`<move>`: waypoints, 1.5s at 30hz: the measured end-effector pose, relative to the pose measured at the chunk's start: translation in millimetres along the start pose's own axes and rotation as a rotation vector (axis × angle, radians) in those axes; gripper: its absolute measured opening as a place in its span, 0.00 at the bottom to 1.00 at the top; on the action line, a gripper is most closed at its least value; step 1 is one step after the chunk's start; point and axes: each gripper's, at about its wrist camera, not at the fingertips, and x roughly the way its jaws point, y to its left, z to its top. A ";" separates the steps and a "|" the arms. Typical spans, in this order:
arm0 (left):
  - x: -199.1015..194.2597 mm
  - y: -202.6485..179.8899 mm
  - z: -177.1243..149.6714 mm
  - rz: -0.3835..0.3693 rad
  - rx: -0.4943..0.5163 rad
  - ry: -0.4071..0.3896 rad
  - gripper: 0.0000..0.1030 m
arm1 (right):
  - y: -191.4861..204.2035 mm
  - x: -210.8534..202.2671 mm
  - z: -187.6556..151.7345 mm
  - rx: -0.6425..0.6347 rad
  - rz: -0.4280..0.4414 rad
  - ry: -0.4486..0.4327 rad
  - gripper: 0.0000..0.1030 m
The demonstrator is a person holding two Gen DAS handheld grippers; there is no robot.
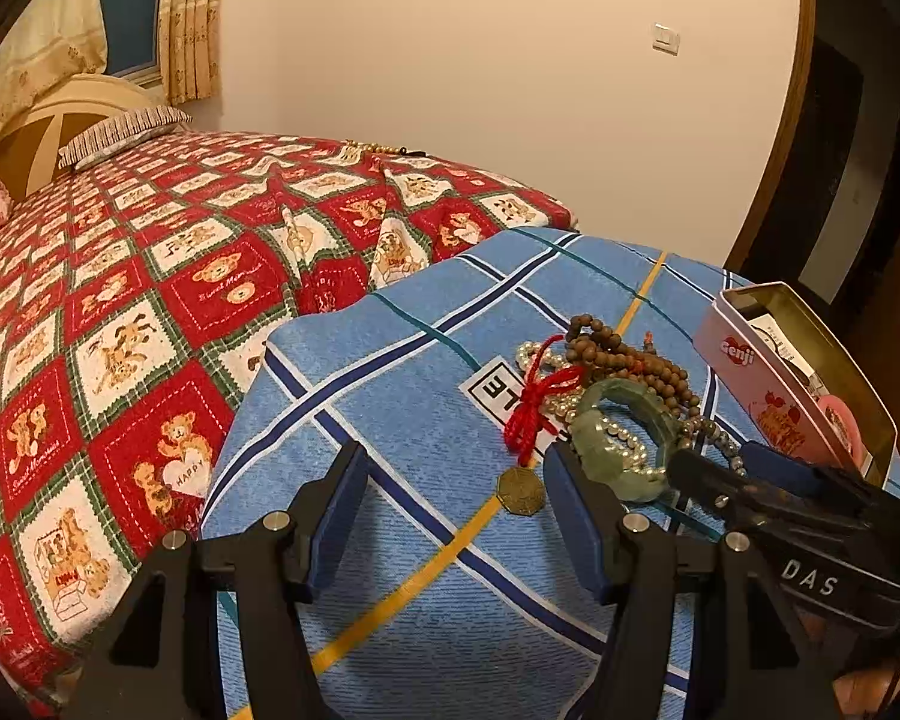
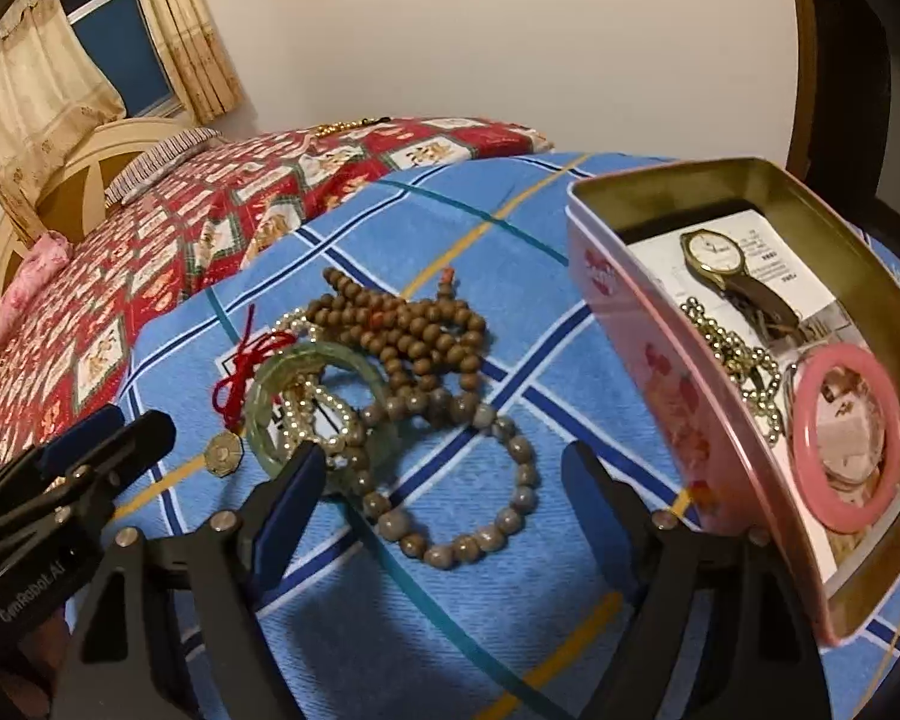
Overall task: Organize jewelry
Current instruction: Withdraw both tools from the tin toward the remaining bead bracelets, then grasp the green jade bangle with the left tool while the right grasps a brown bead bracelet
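A jewellery pile lies on the blue checked cloth [image 2: 510, 228]: a brown wooden bead strand [image 2: 414, 330], a green jade bangle [image 2: 315, 354] over a pearl string [image 2: 324, 402], a red cord [image 2: 240, 372] with a brass coin [image 2: 223, 453], and a grey bead bracelet [image 2: 510, 519]. My right gripper [image 2: 444, 498] is open and straddles the grey bracelet, its left pad at the bangle's edge. My left gripper [image 1: 456, 510] is open over bare cloth, the coin [image 1: 521, 489] just beyond it. The pink tin [image 2: 630, 312] holds a watch [image 2: 714, 252], a gold chain [image 2: 732, 354] and a pink bangle [image 2: 846, 444].
The blue cloth covers a raised surface beside a bed with a red teddy-bear quilt [image 1: 150, 300]. More beads [image 1: 378, 149] lie at the bed's far edge. A dark wooden door frame [image 1: 798, 120] stands to the right, behind the tin [image 1: 798, 372].
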 end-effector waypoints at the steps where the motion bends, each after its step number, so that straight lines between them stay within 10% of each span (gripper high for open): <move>1: 0.3 0.7 -0.1 0.001 -0.004 0.003 0.59 | -1.0 -1.7 -0.9 0.001 0.016 -0.004 0.64; 6: 0.3 0.3 0.4 0.005 0.000 0.004 0.59 | -7.0 -5.5 -6.7 0.010 0.050 0.012 0.18; 20: -9.7 -25.1 -1.3 -0.096 0.109 -0.021 0.59 | -9.1 -43.3 -13.8 -0.011 0.061 -0.155 0.18; 32: 25.4 -50.9 -2.0 -0.237 0.077 0.174 0.59 | -17.8 -54.0 -8.9 0.036 0.054 -0.239 0.18; 38: 21.0 -53.9 -4.3 -0.296 0.079 0.165 0.18 | -21.1 -54.7 -9.3 0.047 0.056 -0.239 0.18; 45: 8.3 -51.5 -2.4 -0.307 0.078 0.104 0.12 | -23.1 -57.4 -9.7 0.051 0.042 -0.254 0.18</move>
